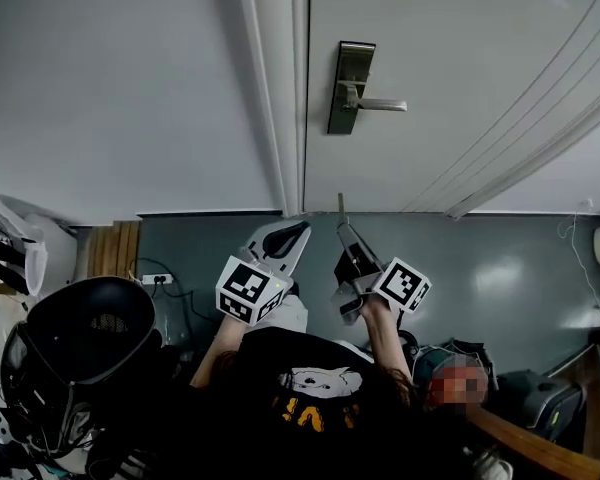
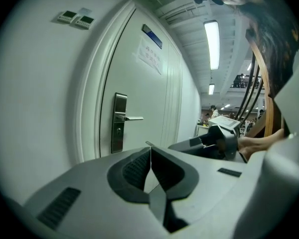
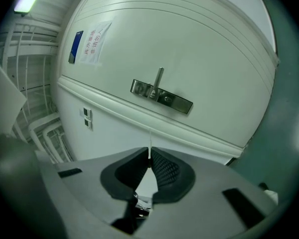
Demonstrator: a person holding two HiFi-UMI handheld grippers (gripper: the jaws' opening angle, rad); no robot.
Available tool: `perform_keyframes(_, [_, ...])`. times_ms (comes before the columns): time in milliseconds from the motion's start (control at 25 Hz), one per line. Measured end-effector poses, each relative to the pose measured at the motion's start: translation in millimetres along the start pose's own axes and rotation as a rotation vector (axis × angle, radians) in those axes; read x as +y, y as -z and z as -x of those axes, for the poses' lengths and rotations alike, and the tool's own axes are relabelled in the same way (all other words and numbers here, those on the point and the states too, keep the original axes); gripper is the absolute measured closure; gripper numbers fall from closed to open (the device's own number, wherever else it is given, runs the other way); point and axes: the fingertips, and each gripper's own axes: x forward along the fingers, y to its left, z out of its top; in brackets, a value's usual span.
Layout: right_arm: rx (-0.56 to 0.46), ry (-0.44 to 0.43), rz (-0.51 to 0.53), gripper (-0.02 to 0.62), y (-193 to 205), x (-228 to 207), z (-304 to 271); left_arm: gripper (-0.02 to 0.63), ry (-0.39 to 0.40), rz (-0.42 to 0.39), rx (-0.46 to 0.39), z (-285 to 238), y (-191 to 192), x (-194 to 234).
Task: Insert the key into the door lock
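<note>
1. Left gripper: the fingers are pressed together at the tips with nothing between them. In the head view it sits just below centre, tips aimed toward 1 o'clock.
2. Right gripper: the fingers are closed on the key. The blade shows edge-on as a thin pale strip and stands out past the fingertips toward 12 o'clock.
3. Position of the 2 grippers: in the head view they are just beside each other, the right one at 3 o'clock of the left. Each is held in one of the person's hands.
4. Key location: it is in the air in front of the door, touching neither the door nor the lock plate. In the head view the lock plate lies at 12 o'clock from the key tip, well apart.
5. Lock plate: a narrow metal plate on the door, near its edge. Its lever handle points to 3 o'clock in the head view. A keyhole sits under the handle (seen only small, in the left gripper view).
6. Door: shut against its frame, with a paper notice fixed to it.
</note>
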Motion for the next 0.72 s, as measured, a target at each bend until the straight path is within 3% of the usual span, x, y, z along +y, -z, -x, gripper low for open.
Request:
perform_keyframes(200, [-0.009,0.046,-0.005,0.576,-18.6,-12.9,-47.0,0.597,0.012,0.025,-0.001,-21.5,-2.4,48.6])
perform_keyframes(720, [-0.081,0.094,0.003,0.576,-45.7,-16.0,-99.1,0.597,0.089,0.046,-0.013,-42.7,-6.3,106.1])
